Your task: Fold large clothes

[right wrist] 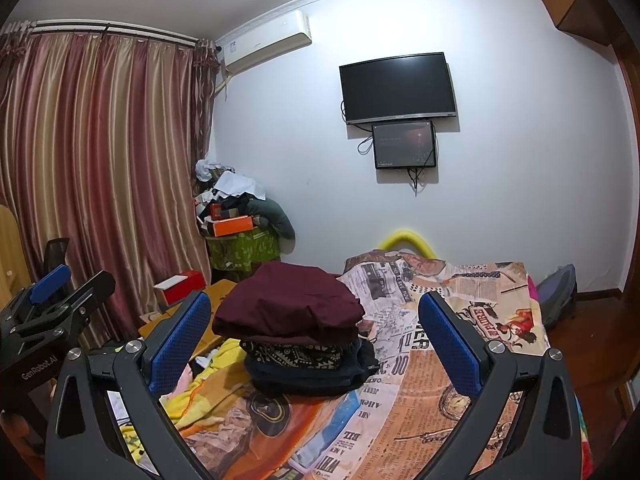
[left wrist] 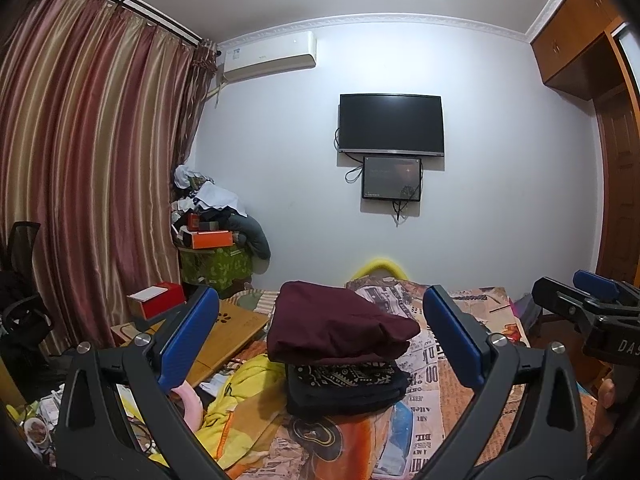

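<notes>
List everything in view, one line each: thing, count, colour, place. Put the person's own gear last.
maroon garment: 1, dark red, folded, top of the stack on the bed
patterned garment: 1, black and cream, second in the stack
dark garments: count unclear, navy or black, bottom of the stack
bed cover: 1, newspaper print, orange and cream, on the bed
yellow cloth: 1, yellow, left of the stack
red box: 1, red and white, left of the bed
curtain: 1, red and gold stripes, left wall
TV: 1, black, wall
small screen: 1, black, under the TV
air conditioner: 1, white, high on the wall
left gripper: 1, black, blue fingers, open, empty
right gripper: 1, black, blue fingers, open, empty
</notes>
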The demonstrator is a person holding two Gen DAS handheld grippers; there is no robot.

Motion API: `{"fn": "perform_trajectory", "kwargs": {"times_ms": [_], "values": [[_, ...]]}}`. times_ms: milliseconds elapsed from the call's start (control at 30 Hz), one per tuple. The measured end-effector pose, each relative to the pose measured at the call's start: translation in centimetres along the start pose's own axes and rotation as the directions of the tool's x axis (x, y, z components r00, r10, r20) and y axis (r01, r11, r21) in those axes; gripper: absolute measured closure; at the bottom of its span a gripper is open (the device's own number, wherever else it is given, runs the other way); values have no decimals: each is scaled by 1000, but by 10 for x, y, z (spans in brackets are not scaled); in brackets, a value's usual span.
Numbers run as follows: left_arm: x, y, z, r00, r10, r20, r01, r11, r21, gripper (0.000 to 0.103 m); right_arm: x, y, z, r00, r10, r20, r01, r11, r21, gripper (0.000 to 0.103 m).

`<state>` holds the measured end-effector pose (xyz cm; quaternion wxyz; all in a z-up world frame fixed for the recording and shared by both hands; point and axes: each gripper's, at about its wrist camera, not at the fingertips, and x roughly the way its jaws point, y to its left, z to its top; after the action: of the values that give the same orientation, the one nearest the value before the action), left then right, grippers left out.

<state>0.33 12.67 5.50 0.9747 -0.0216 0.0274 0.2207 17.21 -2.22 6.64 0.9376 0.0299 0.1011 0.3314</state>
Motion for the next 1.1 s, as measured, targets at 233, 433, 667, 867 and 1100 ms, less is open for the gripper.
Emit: {"fn": "perform_trajectory", "kwargs": {"times_ms": [233,433,667,867,1100], "values": [[0,-2,0,1000,-16,-5,16,1000,-2,1,0,0,-1,1000,-6,-4,6,1000,-11,0],[0,-3,-1,999,-31,-16,31,999,-6,1,0,0,-1,1000,-9,-4,9,1000,-12,0],[3,-2,0,998,-52,-31,51,998,-28,1,-3,-2,-3,1000,-10,-1,10,1000,-11,0],[5,-1,0,997,-65,-38,64,997,-39,1,-3,-4,-2,1000,-14,2,14,1000,-9,0],[5,-1,-1,996,-79,-49,77,996,-39,1,-3,-4,-2,1000,-14,2,14,1000,-7,0]]}}
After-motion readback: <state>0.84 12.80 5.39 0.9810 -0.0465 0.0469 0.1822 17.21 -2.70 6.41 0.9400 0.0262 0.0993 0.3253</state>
